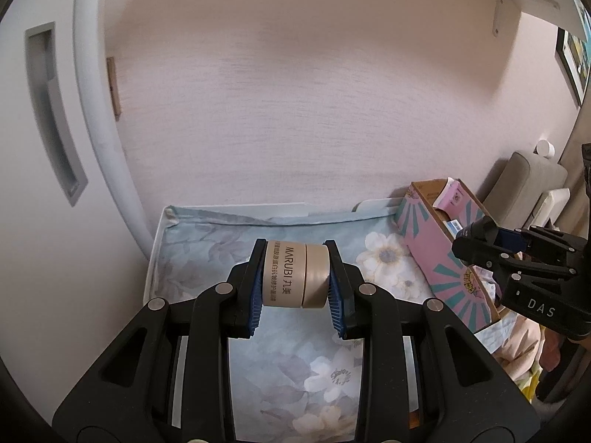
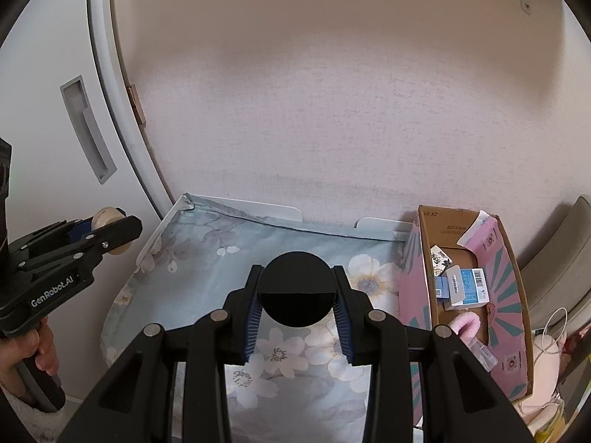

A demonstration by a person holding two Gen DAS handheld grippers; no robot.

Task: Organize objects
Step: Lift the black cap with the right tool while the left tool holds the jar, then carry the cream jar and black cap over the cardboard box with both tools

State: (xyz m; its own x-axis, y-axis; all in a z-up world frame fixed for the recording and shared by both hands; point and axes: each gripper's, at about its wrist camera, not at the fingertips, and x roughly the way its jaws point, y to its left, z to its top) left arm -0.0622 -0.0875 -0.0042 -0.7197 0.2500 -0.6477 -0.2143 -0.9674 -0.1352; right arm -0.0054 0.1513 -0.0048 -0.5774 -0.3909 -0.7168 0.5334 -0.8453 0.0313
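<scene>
My left gripper (image 1: 295, 275) is shut on a beige round cream jar (image 1: 295, 275) printed MARUBI, held on its side above the flowered cloth (image 1: 295, 361). In the right wrist view that jar (image 2: 107, 229) shows at the far left, in the left gripper (image 2: 110, 230) held by a hand (image 2: 22, 350). My right gripper (image 2: 297, 289) is shut on a black round disc-shaped object (image 2: 295, 289), above the flowered cloth (image 2: 207, 258). In the left wrist view the right gripper (image 1: 480, 243) juts in from the right over the pink box (image 1: 424, 243); what it holds is hidden there.
An open pink and teal cardboard box (image 2: 513, 284) stands at the right of the cloth, holding small packets, a blue-labelled carton (image 2: 469, 288) and something pink and fluffy. A pale wall rises right behind. A white door with a recessed handle (image 2: 88, 133) is on the left. A grey cushion (image 1: 524, 181) sits far right.
</scene>
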